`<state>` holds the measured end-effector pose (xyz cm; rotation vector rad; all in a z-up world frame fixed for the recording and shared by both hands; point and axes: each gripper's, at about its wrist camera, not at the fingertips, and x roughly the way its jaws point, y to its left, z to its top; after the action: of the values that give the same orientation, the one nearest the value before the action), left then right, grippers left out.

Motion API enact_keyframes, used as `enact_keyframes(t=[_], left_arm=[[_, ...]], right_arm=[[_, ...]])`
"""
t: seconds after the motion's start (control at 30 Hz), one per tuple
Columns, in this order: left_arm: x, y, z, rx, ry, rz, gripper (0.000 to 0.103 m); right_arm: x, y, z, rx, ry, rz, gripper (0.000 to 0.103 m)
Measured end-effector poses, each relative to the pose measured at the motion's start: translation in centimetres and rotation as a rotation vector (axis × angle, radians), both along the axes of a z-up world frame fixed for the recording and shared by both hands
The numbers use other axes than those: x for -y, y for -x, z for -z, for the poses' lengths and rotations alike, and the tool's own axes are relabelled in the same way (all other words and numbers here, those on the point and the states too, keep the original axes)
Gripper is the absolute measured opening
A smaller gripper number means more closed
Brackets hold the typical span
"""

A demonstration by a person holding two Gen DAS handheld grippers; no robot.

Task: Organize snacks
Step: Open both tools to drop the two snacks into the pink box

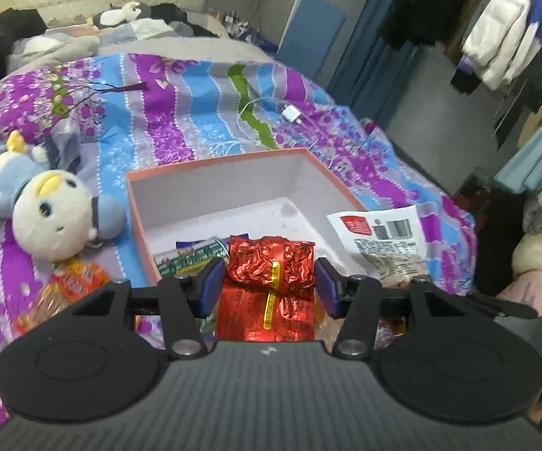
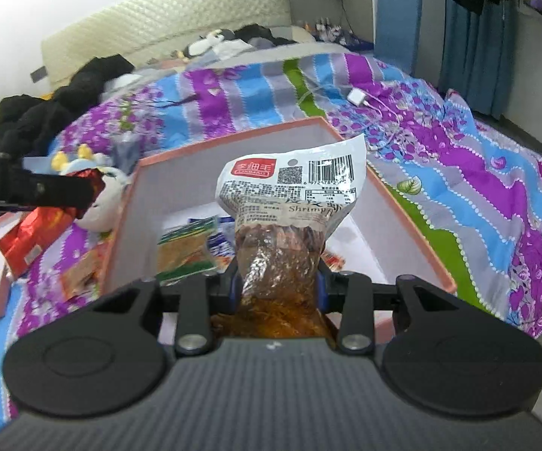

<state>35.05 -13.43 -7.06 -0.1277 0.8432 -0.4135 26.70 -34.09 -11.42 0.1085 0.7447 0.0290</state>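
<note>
Two handheld grippers hover over a bed covered in a purple, blue and grey striped floral quilt.

The left gripper has its fingers clenched on a crumpled red foil packet with a yellow strip down its middle; fine print covers the foil but is too small to read. Just beyond the fingers lies an open pink box with a pale interior, holding a green-printed snack pack against its near wall.

The right gripper grasps a clear snack bag by its lower part, so the bag stands up between the fingers over the near end of the box. Its white label shows a red logo with Chinese characters, a QR code, a barcode and the word "Shrimp"; the contents look brownish-orange, possibly dried shrimp. Inside the box, left of these fingers, lie a green and orange pack and a blue and white wrapper.

Far left of the right fingers, the other gripper carries the red packet above the quilt, near a white and blue plush toy. Beyond the box, a white charger and cable rest on the quilt.
</note>
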Motion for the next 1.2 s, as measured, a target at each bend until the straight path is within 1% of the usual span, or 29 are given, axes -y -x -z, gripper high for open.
enact_keyframes(t=[0.1,0.2,0.27,0.33,0.43,0.5,0.53,0.57,0.6,0.63,0.67,0.73,0.93,1.2], left_arm=[[1.6,-3.4,1.4,-0.063,-0.011,0.015,0.058],[2.6,-5.8,2.9,-0.114,-0.049,0.018,0.058],[2.9,-6.9,3.7,-0.153,-0.057,0.023,0.058],[3.2,-7.6,4.1,-0.160,-0.078,0.022,0.058],[3.0,-7.8,4.2,-0.154,-0.101,0.020,0.059],[2.5,-7.9,4.3,-0.166,-0.089,0.007,0.068],[2.2,-7.9,4.3,-0.167,-0.080,0.003,0.075],[2.0,-7.8,4.2,-0.162,-0.078,-0.002,0.079],[1.8,-7.6,4.1,-0.153,-0.078,-0.006,0.079],[1.6,-7.4,4.0,-0.148,-0.075,-0.007,0.080],[1.4,-7.1,3.9,-0.148,-0.075,-0.006,0.080],[1.1,-6.4,3.6,-0.126,-0.086,-0.006,0.080],[-0.6,-3.0,2.0,-0.055,-0.056,-0.020,0.080],[-3.5,3.1,0.1,0.073,-0.076,-0.034,0.080]], right_arm=[[1.1,-2.4,1.0,-0.038,0.026,0.013,0.039],[2.0,-4.1,2.1,-0.087,0.024,0.021,0.039],[2.6,-4.8,2.7,-0.117,0.004,0.029,0.040],[2.7,-5.2,3.0,-0.130,0.015,0.028,0.040],[2.9,-5.2,3.1,-0.125,0.030,0.036,0.041],[3.0,-5.1,3.0,-0.123,0.022,0.039,0.041],[3.0,-5.1,2.9,-0.124,0.023,0.038,0.041],[3.0,-5.1,2.9,-0.126,0.026,0.038,0.042],[2.9,-5.1,3.0,-0.127,0.027,0.040,0.043],[3.0,-5.1,3.0,-0.127,0.017,0.041,0.049],[3.0,-5.1,3.0,-0.129,0.007,0.046,0.060],[2.8,-4.8,2.9,-0.122,-0.001,0.046,0.067],[2.0,-2.6,2.0,-0.080,0.002,0.037,0.067],[0.4,2.2,0.7,0.012,-0.017,0.037,0.067]])
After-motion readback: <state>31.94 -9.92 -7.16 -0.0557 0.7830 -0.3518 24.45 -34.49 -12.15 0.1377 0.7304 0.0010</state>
